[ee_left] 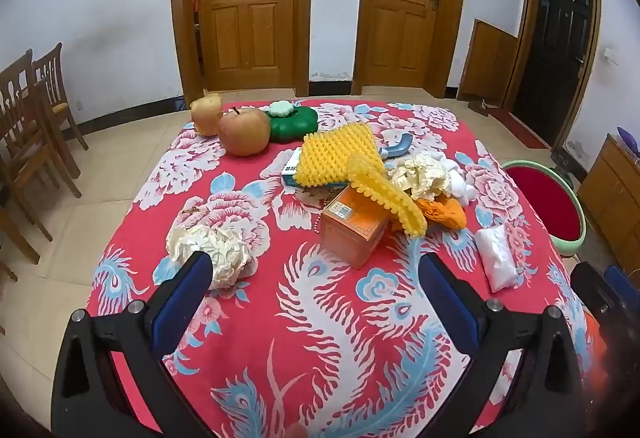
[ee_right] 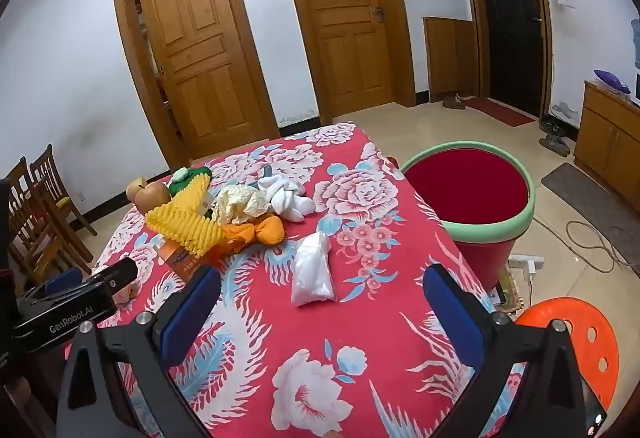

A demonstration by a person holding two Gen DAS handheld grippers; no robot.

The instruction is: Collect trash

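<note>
Hovering above the floral tablecloth (ee_left: pixel 320 318) with left gripper (ee_left: pixel 316 274) and right gripper (ee_right: pixel 322 288) both spread wide, pinching nothing. Lying nearest: crumpled paper (ee_left: pixel 216 250) by the left, white plastic bag (ee_right: pixel 312 270) ahead of the right, red bin (ee_right: pixel 468 194) waiting beside the table. Risking snagging cloth along with flimsy trash, or sweeping up the apple (ee_left: pixel 244 132), hardly rubbish.

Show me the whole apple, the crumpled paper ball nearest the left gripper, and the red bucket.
whole apple (ee_left: pixel 244 132), left wrist view, middle of its skin
crumpled paper ball (ee_left: pixel 218 248), left wrist view, its centre
red bucket (ee_right: pixel 516 224), right wrist view, green rim
</note>
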